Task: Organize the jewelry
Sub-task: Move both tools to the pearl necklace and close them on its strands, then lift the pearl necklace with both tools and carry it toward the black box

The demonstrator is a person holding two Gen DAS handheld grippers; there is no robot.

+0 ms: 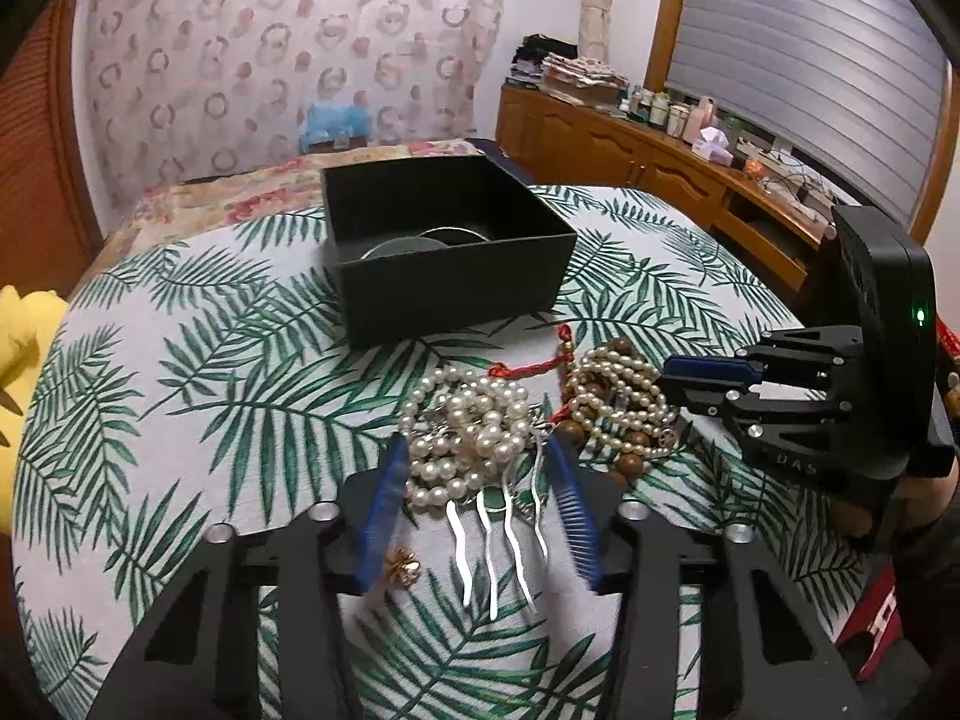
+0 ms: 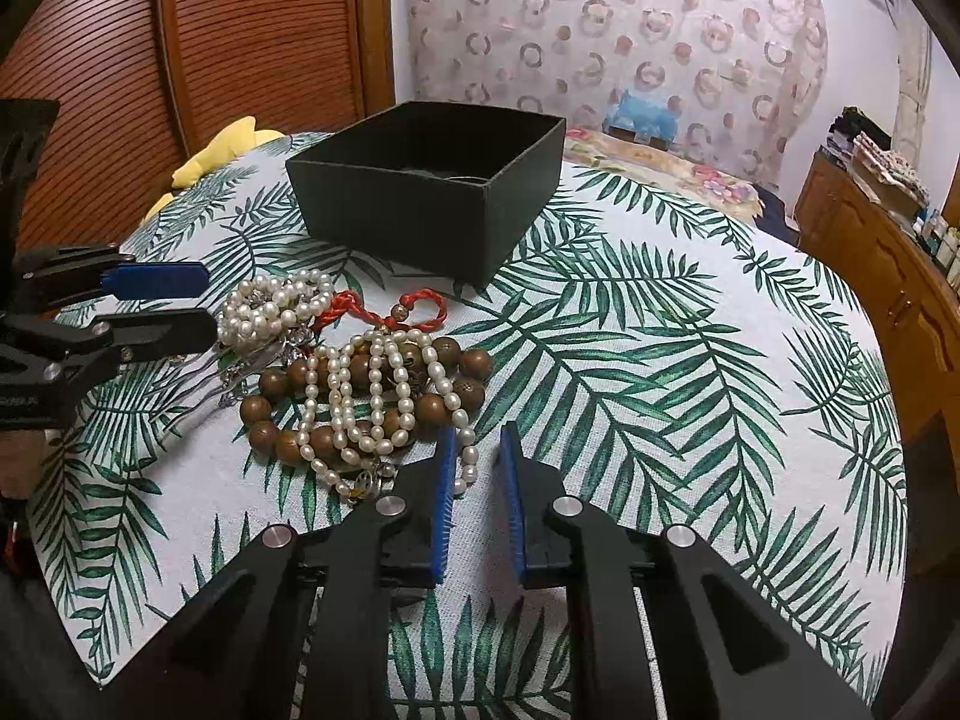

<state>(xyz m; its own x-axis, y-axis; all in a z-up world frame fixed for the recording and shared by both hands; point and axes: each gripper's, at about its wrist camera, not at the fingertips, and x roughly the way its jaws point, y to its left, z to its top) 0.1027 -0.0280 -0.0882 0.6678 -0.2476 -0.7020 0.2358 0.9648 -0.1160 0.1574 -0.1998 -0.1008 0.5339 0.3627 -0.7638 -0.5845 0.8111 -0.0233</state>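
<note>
A pile of jewelry lies on a leaf-print cloth. White pearl strands (image 1: 474,438) and a silver hair comb (image 1: 498,540) lie between the fingers of my open left gripper (image 1: 477,450). A small gold earring (image 1: 403,567) lies by its left finger. Wooden beads with pearls (image 2: 366,396) and a red cord (image 2: 384,312) lie just left of my right gripper (image 2: 477,438), which is open and empty. The right gripper also shows in the left wrist view (image 1: 708,384). An open black box (image 1: 444,240) stands behind the pile, with a round dark item inside; it also shows in the right wrist view (image 2: 432,180).
A yellow soft toy (image 2: 222,150) lies at the cloth's left edge. A wooden sideboard (image 1: 660,162) with bottles and clutter runs along the right under a window. A patterned curtain (image 1: 288,54) hangs behind. The cloth right of the pile is bare (image 2: 690,390).
</note>
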